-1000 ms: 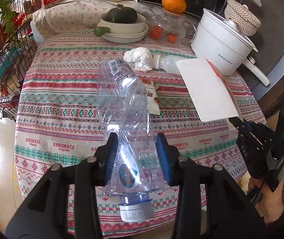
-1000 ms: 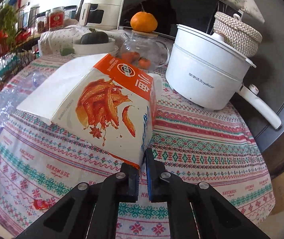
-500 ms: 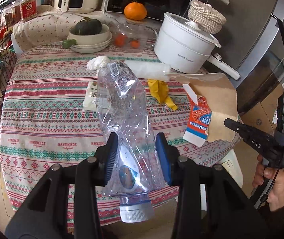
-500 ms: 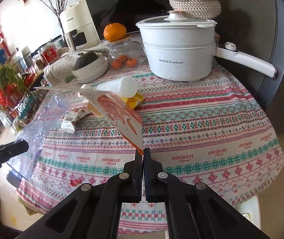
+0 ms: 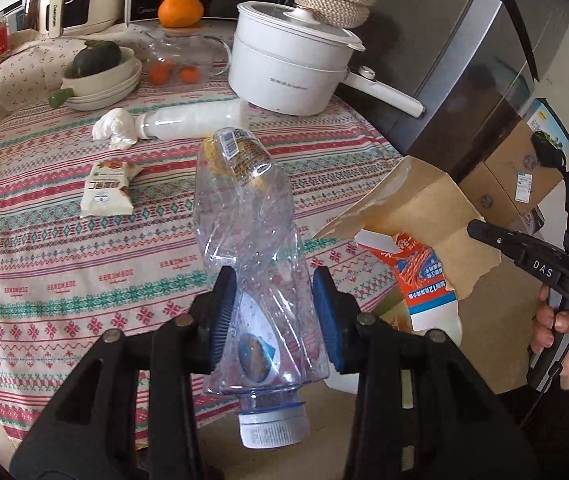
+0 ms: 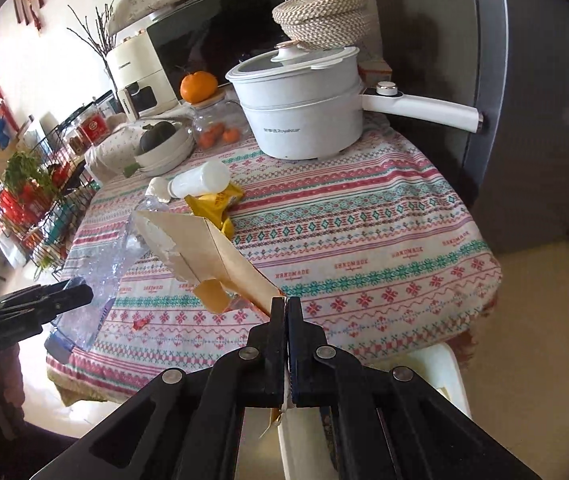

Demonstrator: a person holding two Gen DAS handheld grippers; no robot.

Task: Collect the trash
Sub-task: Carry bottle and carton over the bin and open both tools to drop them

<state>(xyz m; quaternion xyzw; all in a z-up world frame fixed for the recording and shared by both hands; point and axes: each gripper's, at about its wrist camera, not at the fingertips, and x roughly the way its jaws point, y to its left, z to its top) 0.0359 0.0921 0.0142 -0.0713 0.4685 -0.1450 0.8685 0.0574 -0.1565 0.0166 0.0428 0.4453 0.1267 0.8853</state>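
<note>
My left gripper (image 5: 271, 310) is shut on a crushed clear plastic bottle (image 5: 250, 240), cap end toward the camera, held above the table's near edge. My right gripper (image 6: 286, 308) is shut on the edge of a flattened orange-and-white snack box (image 6: 208, 252), brown inside showing. In the left wrist view the box (image 5: 420, 240) hangs off the table's right side, with a hand (image 5: 564, 332) on the right gripper's handle. On the tablecloth lie a crumpled tissue (image 5: 116, 130), a white bottle on its side (image 5: 192, 120), a small snack packet (image 5: 106, 188) and a yellow wrapper (image 6: 214, 202).
A white electric pot (image 6: 304, 112) with a long handle, a glass jar of oranges (image 5: 178, 64), stacked bowls with a squash (image 5: 100, 76) stand at the table's back. A wire rack (image 6: 36, 192) is left, a grey fridge (image 6: 532, 100) right, a white bin (image 6: 440, 368) below the table edge.
Both grippers have pulled back from the table toward its near right edge, carrying the bottle and the box. The box has rolled from printed face up to brown inside showing.
</note>
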